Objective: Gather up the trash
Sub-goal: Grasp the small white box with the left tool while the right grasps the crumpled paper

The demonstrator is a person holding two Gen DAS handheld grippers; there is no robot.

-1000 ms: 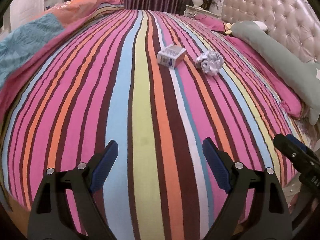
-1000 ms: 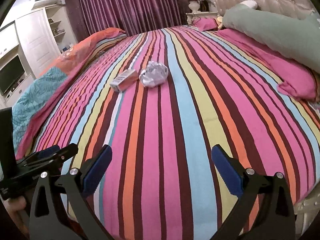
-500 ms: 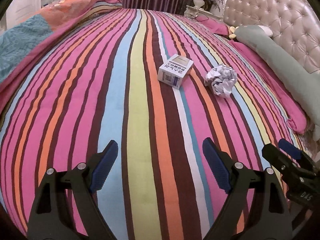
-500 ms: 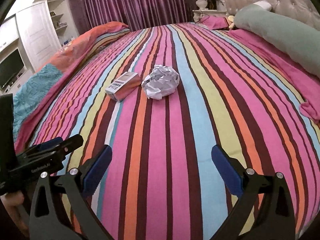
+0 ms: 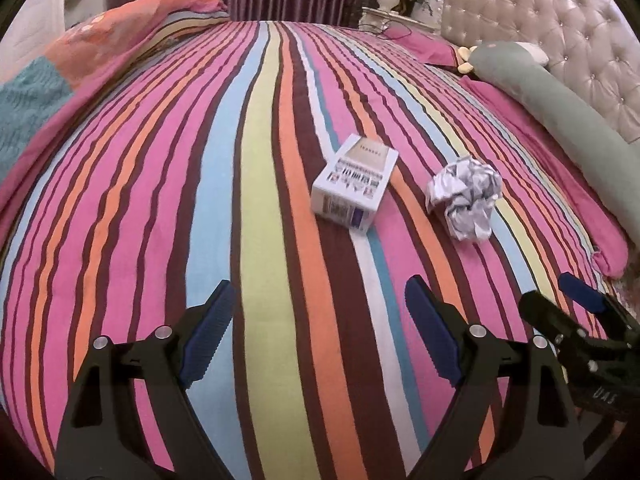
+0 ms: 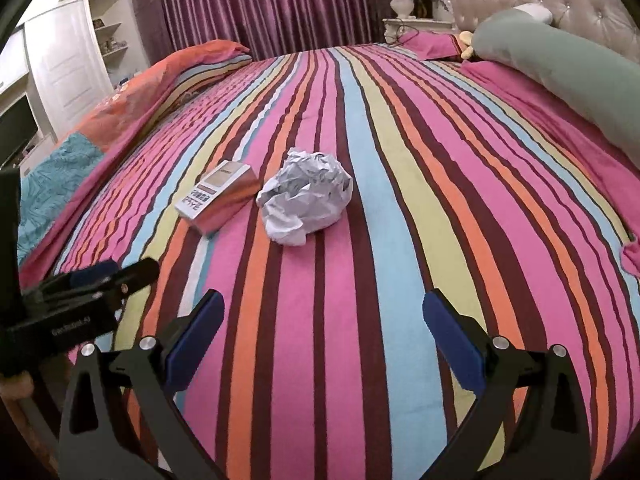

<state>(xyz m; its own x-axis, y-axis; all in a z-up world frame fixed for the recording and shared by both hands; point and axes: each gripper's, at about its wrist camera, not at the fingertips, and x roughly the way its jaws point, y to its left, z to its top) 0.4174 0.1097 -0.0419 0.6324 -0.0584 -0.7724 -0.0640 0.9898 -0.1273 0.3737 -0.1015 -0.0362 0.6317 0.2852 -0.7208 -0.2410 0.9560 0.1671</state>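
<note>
Small box (image 5: 354, 184) & crumpled paper ball (image 5: 466, 196) lie side by side, slightly apart, mid striped bedspread (image 5: 256, 200). Left gripper (image 5: 320, 328) jaws wide, nothing btwn them; right gripper (image 6: 324, 328) likewise wide & empty, both short of the trash

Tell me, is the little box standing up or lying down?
Lying down. The small box rests flat on its broad side on the striped bedspread.

"uas" on right tool (image 5: 576, 306)
</note>
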